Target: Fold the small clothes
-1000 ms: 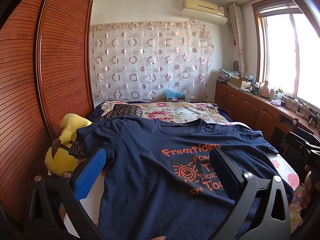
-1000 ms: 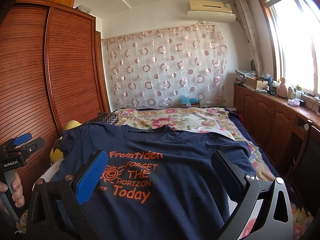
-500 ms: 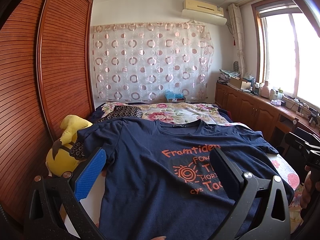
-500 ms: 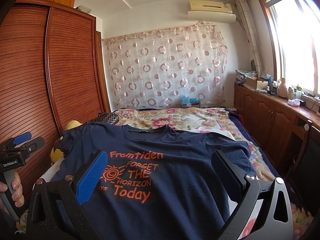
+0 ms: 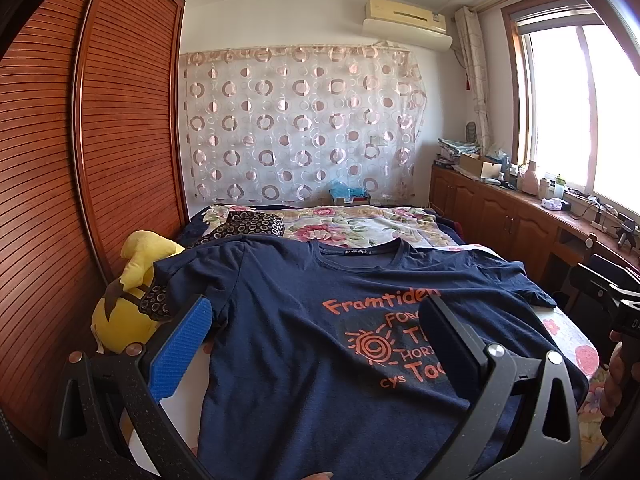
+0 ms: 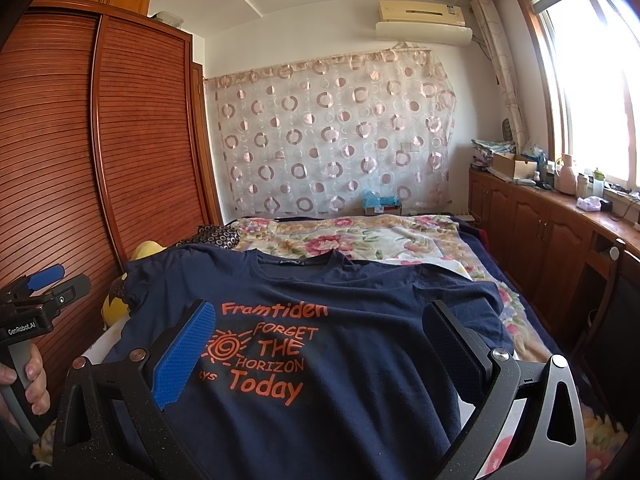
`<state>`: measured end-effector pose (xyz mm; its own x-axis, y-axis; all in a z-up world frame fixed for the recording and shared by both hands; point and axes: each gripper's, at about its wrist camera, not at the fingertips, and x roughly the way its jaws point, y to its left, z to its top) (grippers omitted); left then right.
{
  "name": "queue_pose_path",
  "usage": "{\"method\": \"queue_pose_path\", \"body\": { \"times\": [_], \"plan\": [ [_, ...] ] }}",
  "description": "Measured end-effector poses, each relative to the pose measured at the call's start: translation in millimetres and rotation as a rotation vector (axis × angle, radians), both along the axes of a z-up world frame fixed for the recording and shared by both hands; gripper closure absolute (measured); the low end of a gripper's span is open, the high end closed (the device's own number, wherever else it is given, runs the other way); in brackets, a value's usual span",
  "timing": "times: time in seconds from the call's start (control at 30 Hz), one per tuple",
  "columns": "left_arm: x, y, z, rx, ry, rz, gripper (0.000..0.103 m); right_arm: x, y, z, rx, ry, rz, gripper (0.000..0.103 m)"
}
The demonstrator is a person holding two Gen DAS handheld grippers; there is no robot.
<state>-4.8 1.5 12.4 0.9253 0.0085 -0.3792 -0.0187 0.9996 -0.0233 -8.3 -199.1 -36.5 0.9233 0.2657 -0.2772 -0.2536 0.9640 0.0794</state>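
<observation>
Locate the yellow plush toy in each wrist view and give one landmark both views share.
Left wrist view: the yellow plush toy sits at the left edge of the bed, against the wooden wardrobe, fully visible beside the navy T-shirt sleeve.
Right wrist view: only small parts of the toy peek out behind the shirt's left shoulder.
Shared landmark: the orange sun print.

A slatted wooden wardrobe (image 5: 80,152) is set along the left wall. The far wall is covered by a sheer curtain (image 5: 300,128) printed with rings, and an air conditioner (image 5: 406,16) is mounted above it. Daylight is let in by a wide window (image 6: 596,80) over low wooden cabinets (image 6: 532,232)
</observation>
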Motion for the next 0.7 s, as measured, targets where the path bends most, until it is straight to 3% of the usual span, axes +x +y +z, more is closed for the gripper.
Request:
{"method": "queue_pose_path", "body": {
  "times": [0.27,0.7],
  "plan": [
    [3,5,-2,-0.004,0.018,0.003,0.000,4,3,-3,0.001,0.016,0.018,0.000],
    [30,52,-42,-0.001,0.114,0.088,0.000,45,40,-21,-0.080,0.073,0.087,0.000]
  ]
}}
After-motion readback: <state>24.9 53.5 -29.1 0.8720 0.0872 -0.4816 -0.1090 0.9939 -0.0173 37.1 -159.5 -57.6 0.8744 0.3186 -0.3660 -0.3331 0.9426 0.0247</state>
